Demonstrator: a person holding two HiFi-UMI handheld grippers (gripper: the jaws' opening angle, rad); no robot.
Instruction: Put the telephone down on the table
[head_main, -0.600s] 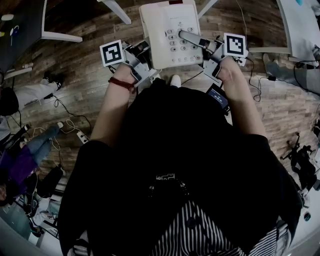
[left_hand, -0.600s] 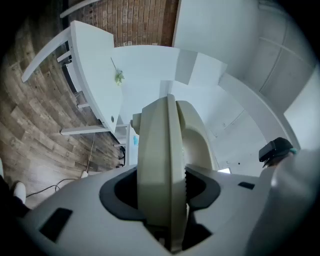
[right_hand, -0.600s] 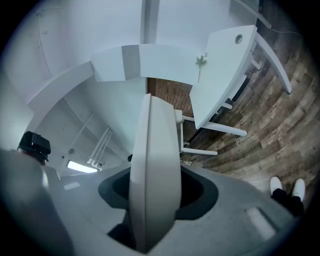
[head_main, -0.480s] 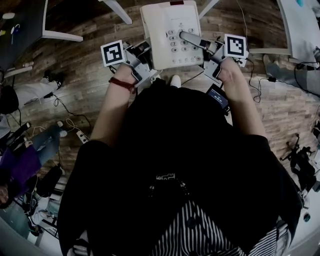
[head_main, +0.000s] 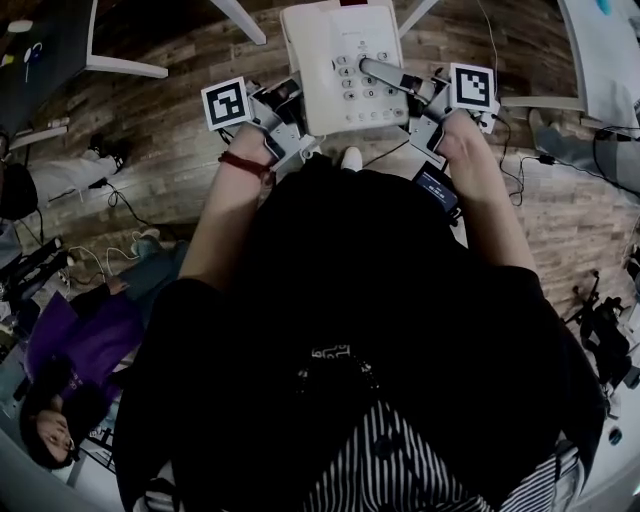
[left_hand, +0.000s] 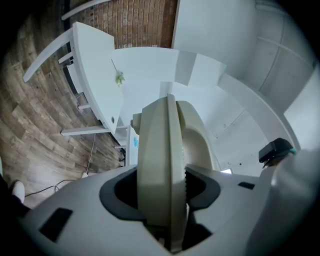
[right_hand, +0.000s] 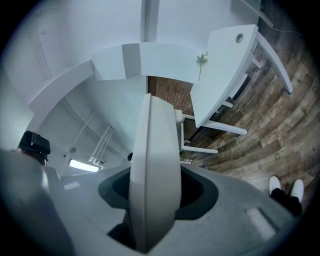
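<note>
You've got the telephone clamped from both sides, up in the air over the wood floor and not on any table. The L gripper bites its left edge; the left gripper view shows both pads pressed on the cream shell, seen edge-on. The R gripper is closed on the right side w/ one jaw lying across the keypad; its other jaw is hidden under the body. In the head view the phone's far end is cut off at the frame top. A white table stands well apart.
</note>
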